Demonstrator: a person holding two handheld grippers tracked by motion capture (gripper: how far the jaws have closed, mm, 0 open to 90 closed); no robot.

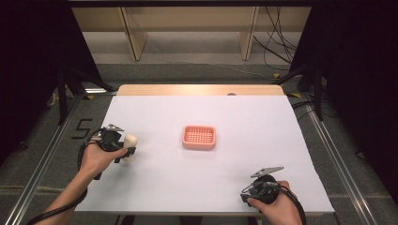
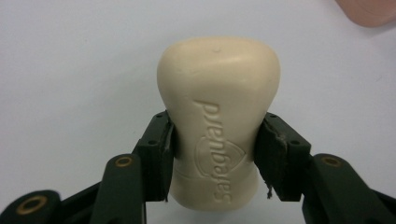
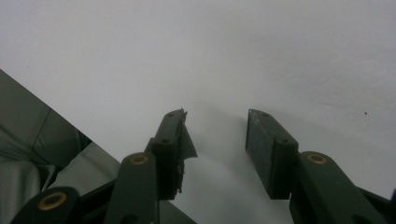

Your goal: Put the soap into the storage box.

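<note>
High view: soap dish [image 1: 199,137] mid-table.

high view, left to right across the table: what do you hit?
left gripper shut on the bar of soap → pink soap dish mid-table → right gripper, jaws apart, at the near edge of the white table.

High view evenly lit, dark at sides; right gripper view dim; soft shadows, slight blur.
</note>
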